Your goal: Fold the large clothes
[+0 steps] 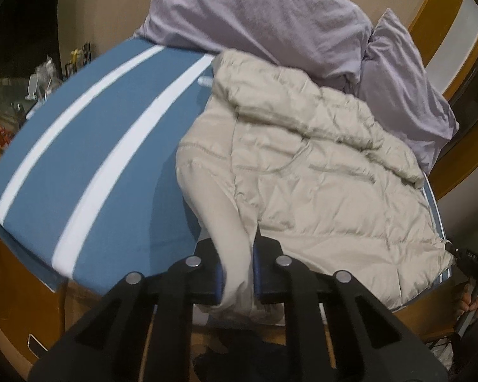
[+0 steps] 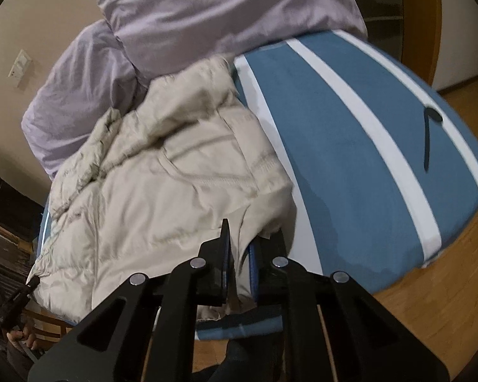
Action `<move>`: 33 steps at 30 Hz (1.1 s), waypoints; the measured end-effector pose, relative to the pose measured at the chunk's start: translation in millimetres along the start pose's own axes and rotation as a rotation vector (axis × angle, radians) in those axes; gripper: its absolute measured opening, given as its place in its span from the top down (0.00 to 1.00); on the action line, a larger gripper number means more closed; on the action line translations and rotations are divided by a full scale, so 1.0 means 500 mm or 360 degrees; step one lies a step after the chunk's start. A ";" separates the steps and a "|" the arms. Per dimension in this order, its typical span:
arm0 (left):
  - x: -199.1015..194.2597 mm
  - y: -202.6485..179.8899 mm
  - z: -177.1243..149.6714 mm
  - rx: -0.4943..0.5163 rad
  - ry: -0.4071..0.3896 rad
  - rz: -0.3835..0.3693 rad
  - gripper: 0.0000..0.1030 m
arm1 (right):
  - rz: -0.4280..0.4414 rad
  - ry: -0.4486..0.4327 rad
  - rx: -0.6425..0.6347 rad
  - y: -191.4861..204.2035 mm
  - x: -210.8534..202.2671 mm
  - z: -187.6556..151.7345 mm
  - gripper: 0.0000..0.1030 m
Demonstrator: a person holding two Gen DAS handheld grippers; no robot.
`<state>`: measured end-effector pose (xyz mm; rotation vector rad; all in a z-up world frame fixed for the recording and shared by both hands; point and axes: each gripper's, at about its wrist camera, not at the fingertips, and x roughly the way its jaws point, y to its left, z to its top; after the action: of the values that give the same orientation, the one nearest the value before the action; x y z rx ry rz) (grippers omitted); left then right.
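One beige quilted puffer jacket (image 1: 318, 165) is spread on a bed whose blue cover (image 1: 111, 159) carries white stripes, and it lies straight ahead of both sets of tongs, reaching back to the lilac bedding. The left gripper (image 1: 237, 273) is clamped narrow on a smooth, unquilted fold of the jacket at its near edge; the right gripper (image 2: 240, 270) is likewise closed tight on the near hem at the other corner, cloth bunched between the blue pads. The garment is judged light for its bulk, soft and limp, so it is expected to sag between the two holds, and the shiny shell looks slippery, so a pinch of several layers is safer than one thin skin. Hem corners or shoulder seams are thought the best holds. Counted: one jacket, two grippers, two lilac pillows or bundles (image 2: 226, 9) beyond the jacket, two white stripes in the left view, and one dark strap-like item (image 2: 428, 133) on the cover, right of the right tongs.
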<state>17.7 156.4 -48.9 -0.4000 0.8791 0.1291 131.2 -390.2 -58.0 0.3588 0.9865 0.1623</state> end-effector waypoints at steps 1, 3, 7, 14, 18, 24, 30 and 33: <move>-0.005 -0.004 0.008 0.0008 -0.0016 0.0003 0.87 | 0.0002 -0.0016 -0.0009 0.007 -0.002 0.010 0.90; -0.015 -0.010 0.028 0.0022 -0.0051 0.0008 0.87 | 0.0001 -0.0045 -0.0031 0.020 -0.002 0.033 0.90; -0.023 -0.023 0.081 0.0048 -0.0118 0.0022 0.87 | -0.0011 -0.0094 -0.0077 0.046 0.005 0.079 0.90; -0.006 -0.049 0.190 0.0092 -0.0204 0.0064 0.87 | -0.0012 -0.0178 -0.0150 0.096 0.031 0.183 0.90; 0.017 -0.064 0.258 0.0100 -0.0241 0.0083 0.87 | -0.0008 -0.0223 -0.0179 0.121 0.052 0.247 0.90; 0.060 -0.089 0.347 0.0116 -0.0279 0.0107 0.87 | 0.0003 -0.0257 -0.0188 0.146 0.090 0.331 0.90; 0.100 -0.115 0.444 0.0115 -0.0326 0.0132 0.87 | 0.0001 -0.0299 -0.0219 0.176 0.132 0.415 0.90; 0.122 -0.129 0.481 0.0118 -0.0342 0.0150 0.87 | -0.0002 -0.0323 -0.0228 0.189 0.149 0.455 0.90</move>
<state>248.1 188.2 59.7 -0.2695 0.6884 0.2218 364.9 -331.0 31.9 0.2380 0.7702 0.1903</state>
